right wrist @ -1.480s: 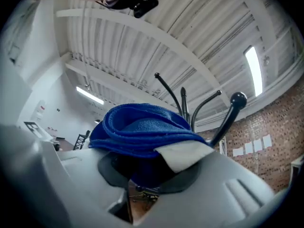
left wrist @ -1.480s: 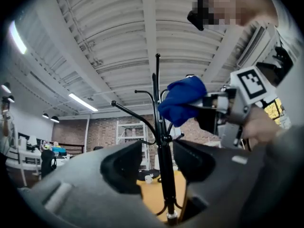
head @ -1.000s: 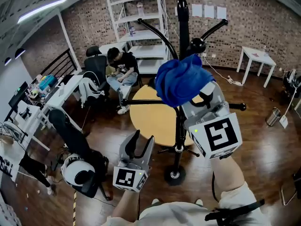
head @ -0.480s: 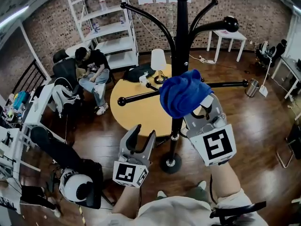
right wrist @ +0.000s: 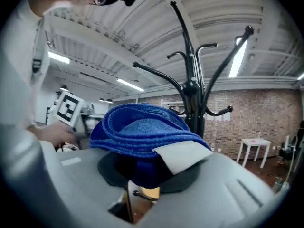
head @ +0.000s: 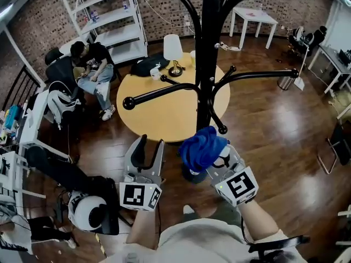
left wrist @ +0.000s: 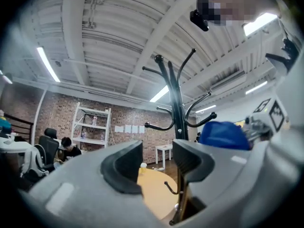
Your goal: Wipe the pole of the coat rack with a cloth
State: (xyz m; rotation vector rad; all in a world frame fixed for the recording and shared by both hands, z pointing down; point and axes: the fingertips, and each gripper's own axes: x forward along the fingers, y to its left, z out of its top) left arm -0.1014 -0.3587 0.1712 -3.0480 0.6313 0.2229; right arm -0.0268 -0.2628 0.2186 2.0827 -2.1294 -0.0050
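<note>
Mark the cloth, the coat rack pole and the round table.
cloth (head: 201, 149): head view, middle of the blue bundle.
pole (head: 210, 43): head view, black shaft above the lower arms.
table (head: 164, 119): head view, bare yellow top.

We hold the blue cloth (head: 202, 148) bunched in the right gripper (head: 215, 159), low beside the pole (head: 207, 53). The pole stands black and upright.

The room has a red brick wall (head: 34, 22) and a dark, shiny wooden floor (head: 274, 133). A round yellow table (head: 159, 116) carries a white lamp (head: 173, 49). Behind it stand a white shelf unit (head: 112, 16) and a small white table (head: 252, 17). A person (head: 92, 64) sits near the shelf. Tube lights (left wrist: 47, 64) are lit on the white ceiling (left wrist: 109, 27).
</note>
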